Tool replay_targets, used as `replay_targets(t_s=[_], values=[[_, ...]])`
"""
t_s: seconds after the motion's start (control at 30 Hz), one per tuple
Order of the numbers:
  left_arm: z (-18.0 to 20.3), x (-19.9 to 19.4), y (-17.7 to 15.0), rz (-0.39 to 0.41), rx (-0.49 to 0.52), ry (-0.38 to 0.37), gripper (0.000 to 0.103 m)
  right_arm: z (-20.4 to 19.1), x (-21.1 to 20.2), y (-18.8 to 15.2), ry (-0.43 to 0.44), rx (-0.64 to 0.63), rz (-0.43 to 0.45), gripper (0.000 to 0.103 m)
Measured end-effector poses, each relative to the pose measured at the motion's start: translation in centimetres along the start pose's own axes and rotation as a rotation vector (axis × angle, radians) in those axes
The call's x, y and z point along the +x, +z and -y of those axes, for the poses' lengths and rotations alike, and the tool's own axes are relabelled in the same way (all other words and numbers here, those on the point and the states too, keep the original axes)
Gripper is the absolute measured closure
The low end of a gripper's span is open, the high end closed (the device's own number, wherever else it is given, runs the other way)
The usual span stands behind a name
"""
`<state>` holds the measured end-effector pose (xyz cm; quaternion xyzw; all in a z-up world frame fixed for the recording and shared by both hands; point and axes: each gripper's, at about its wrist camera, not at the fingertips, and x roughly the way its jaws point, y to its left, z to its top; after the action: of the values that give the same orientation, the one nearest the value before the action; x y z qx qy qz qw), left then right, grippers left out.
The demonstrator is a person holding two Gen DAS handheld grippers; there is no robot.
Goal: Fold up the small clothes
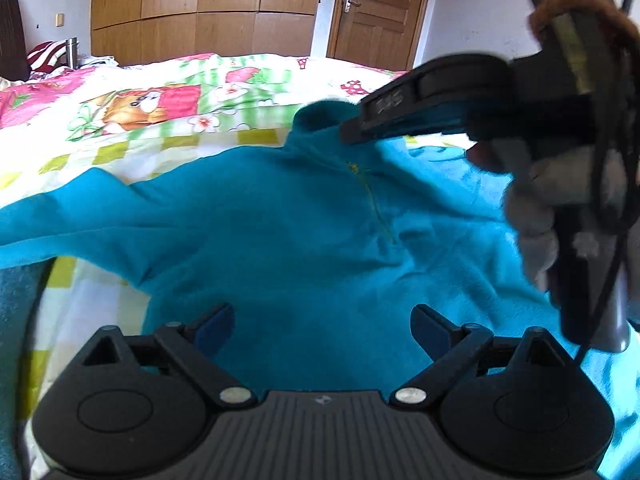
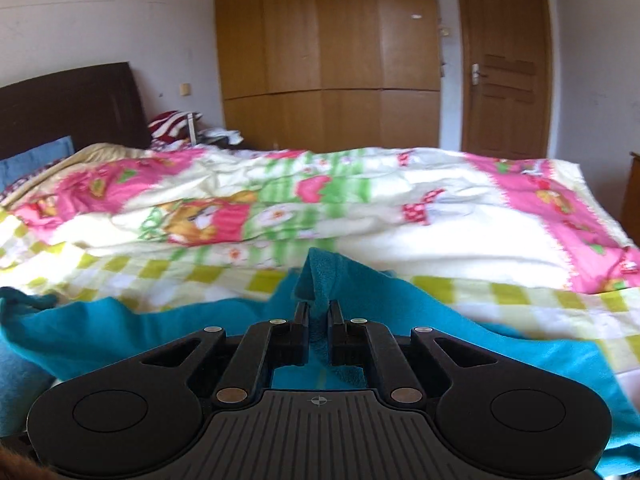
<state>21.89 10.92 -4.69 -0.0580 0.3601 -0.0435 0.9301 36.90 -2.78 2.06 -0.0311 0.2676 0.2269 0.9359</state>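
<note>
Teal top (image 1: pixel 280 232), spread flat on the bed (image 1: pixel 120 136): right claw (image 2: pixel 319 320) pinching a fabric fold near the collar, left claw (image 1: pixel 322 328) spread over the hem, empty; risk judged: thin pinch slips mid-fold, or unpinned hem drags and bunches.

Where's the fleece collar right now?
In the left wrist view the collar sits upper centre, at the top of the teal fleece spread on the quilt, just left of the right tool pinching the fabric.
</note>
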Motion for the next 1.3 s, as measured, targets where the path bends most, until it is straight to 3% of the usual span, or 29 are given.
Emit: replay_targets(t_s=[0.2, 0.37, 0.6, 0.67, 0.8, 0.97, 1.07, 1.17, 1.3], values=[[-2.1, -0.4, -1.4, -0.012, -0.035, 0.014, 0.0, -7.0, 6.3, -5.0, 0.096, -0.036, -0.163, 0.096], [-3.2, -0.3, -1.5, 0.0, -0.083, -0.006, 0.0, -8.9, 6.1, -6.5, 0.095, -0.057, -0.162, 0.096], [-3.6, -0.2, -1.7, -0.004, -0.095, 0.0, 0.0, -9.5, 6.1, -4.0, 0.088, 0.01, -0.067, 0.096], [-3.8, -0.5, -2.1, -0.009, -0.084, 0.011, 0.0, -10.2, 6.7, -4.1, 0.117, 0.001, -0.081, 0.095], [-4.1, -1.3, -2.5, -0.005, -0.083, 0.021, 0.0, -11.4, 8.5, -6.1, 0.178, -0.035, -0.229, 0.083], [-3.4, -2.4, -0.5, 0.063, -0.066, -0.001, 0.0, -9.2, 4.8, -5.8, 0.203, 0.028, -0.178, 0.081], [-2.2, -1.5, 1.6, 0.108, -0.01, 0.0, 0.0, -6.0, 1.1, -5.2, 0.148, 0.052, -0.114, 0.078], [-0.5, 0.4, 3.9, 0.137, 0.054, -0.005, 0.0, -1.3, -2.6, -5.9, 0.015, 0.079, -0.086, 0.078], [1.2, 4.9, 6.2, 0.114, 0.102, 0.008, 0.0, 5.7, -6.5, -8.8, -0.167, 0.137, -0.11, 0.077]])
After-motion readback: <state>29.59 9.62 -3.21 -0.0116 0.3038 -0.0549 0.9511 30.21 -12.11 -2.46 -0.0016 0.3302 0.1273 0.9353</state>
